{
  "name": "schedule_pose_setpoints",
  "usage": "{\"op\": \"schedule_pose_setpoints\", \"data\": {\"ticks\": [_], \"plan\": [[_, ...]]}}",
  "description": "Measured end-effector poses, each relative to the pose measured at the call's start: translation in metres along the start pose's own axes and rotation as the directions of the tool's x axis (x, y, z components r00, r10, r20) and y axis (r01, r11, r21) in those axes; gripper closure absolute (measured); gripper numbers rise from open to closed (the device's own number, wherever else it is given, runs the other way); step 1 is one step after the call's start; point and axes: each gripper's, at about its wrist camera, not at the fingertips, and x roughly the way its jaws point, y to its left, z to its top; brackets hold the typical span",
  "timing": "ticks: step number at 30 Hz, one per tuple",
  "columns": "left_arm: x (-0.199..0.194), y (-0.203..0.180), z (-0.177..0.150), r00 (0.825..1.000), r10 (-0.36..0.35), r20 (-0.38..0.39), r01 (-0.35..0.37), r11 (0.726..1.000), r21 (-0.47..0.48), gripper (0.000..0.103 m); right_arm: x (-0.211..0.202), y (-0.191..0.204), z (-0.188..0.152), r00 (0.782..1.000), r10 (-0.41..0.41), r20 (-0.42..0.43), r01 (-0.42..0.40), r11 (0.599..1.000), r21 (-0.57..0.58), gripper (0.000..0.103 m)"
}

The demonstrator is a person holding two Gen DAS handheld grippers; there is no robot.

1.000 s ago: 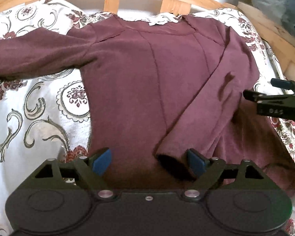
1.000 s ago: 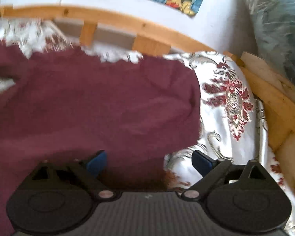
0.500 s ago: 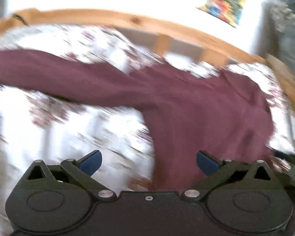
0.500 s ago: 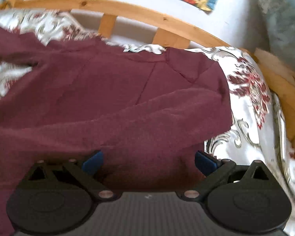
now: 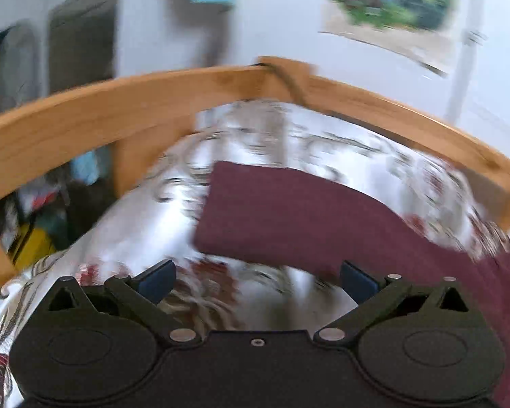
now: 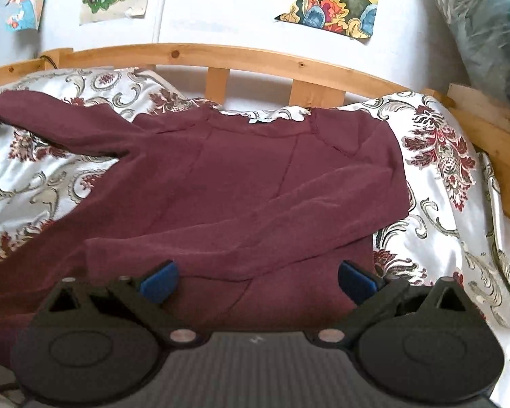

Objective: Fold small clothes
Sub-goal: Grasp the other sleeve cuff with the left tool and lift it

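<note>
A maroon long-sleeved top (image 6: 241, 183) lies flat on the patterned bedspread (image 6: 438, 183), neckline toward the headboard. Its right sleeve (image 6: 289, 217) is folded across the body. Its left sleeve (image 6: 61, 125) stretches out to the left, and the blurred left wrist view shows that sleeve (image 5: 289, 217) with its cuff end just ahead. My left gripper (image 5: 256, 280) is open over the bedspread, just short of the cuff, nothing between its blue pads. My right gripper (image 6: 258, 280) is open above the top's lower part, holding nothing.
A wooden bed rail (image 6: 255, 57) with slats runs behind the top, its corner (image 5: 275, 71) ahead of the left gripper. Posters (image 6: 329, 0) hang on the white wall. Clutter (image 5: 34, 217) lies beyond the bed's left side. A bundled blue-grey bag (image 6: 486, 27) sits at the right.
My left gripper has swung left from the top's body to the outstretched sleeve's cuff, jaws a little wider. The right wrist view has pulled back and left, showing the whole top.
</note>
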Motion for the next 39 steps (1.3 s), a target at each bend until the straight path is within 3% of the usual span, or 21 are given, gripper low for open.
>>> {"op": "schedule_pose_setpoints", "data": {"ticks": [2,4,6,9,11,13,15,18,21,25,28,31,33,39], "plan": [[0.012,0.017,0.007,0.998,-0.065,-0.022,0.061,0.988,-0.144,0.004,-0.002,0.0,0.001,1.0,0.006,0.002,-0.006,1.0,0.007,0.0],[0.017,0.031,0.007,0.989,-0.149,0.005,0.144,0.945,-0.295,0.006,-0.002,0.001,0.001,1.0,0.012,0.005,-0.012,1.0,0.008,0.0],[0.022,0.035,0.007,0.986,-0.166,0.027,0.165,0.917,-0.363,0.012,-0.001,0.0,0.001,1.0,0.023,0.003,-0.023,1.0,0.015,0.0],[0.026,0.027,0.005,0.995,-0.098,0.015,0.096,0.918,-0.385,0.04,-0.002,-0.001,0.001,1.0,0.029,0.001,-0.029,0.999,0.029,0.0],[0.026,0.025,0.002,0.998,-0.06,0.01,0.06,0.919,-0.389,0.077,-0.003,-0.001,0.001,1.0,0.029,0.005,-0.029,0.999,0.036,0.0],[0.026,0.025,0.002,0.999,-0.041,0.016,0.045,0.918,-0.395,0.093,-0.004,-0.001,0.001,1.0,0.03,0.007,-0.031,0.999,0.038,0.0],[0.024,0.033,0.005,0.998,-0.045,0.049,0.061,0.917,-0.394,0.095,-0.004,0.0,0.001,0.999,0.033,0.008,-0.033,0.999,0.037,0.0],[0.005,0.026,0.01,0.99,-0.03,0.137,0.073,0.942,-0.327,0.096,-0.005,0.0,0.001,0.999,0.038,0.011,-0.039,0.999,0.036,0.0],[-0.017,0.006,0.024,0.967,-0.094,0.238,0.148,0.964,-0.222,0.096,-0.008,0.0,0.001,0.999,0.044,0.018,-0.045,0.998,0.039,0.0],[-0.046,-0.035,0.038,0.915,-0.238,0.326,0.268,0.962,-0.051,0.096,-0.013,-0.003,0.002,0.998,0.045,0.033,-0.047,0.998,0.051,0.0],[-0.069,-0.071,0.039,0.856,-0.381,0.35,0.368,0.924,0.105,0.096,-0.016,-0.007,0.002,0.998,0.041,0.041,-0.043,0.997,0.069,0.0],[-0.092,-0.112,0.032,0.786,-0.515,0.342,0.467,0.857,0.216,0.096,-0.02,-0.013,0.001,0.998,0.034,0.046,-0.038,0.995,0.09,0.0],[-0.102,-0.136,0.025,0.738,-0.588,0.33,0.536,0.809,0.242,0.096,-0.023,-0.017,0.0,0.998,0.022,0.052,-0.027,0.995,0.099,0.0],[-0.128,-0.215,-0.014,0.562,-0.791,0.241,0.734,0.611,0.296,0.096,-0.035,-0.033,-0.004,0.998,-0.008,0.066,-0.001,0.991,0.134,0.0]]}}
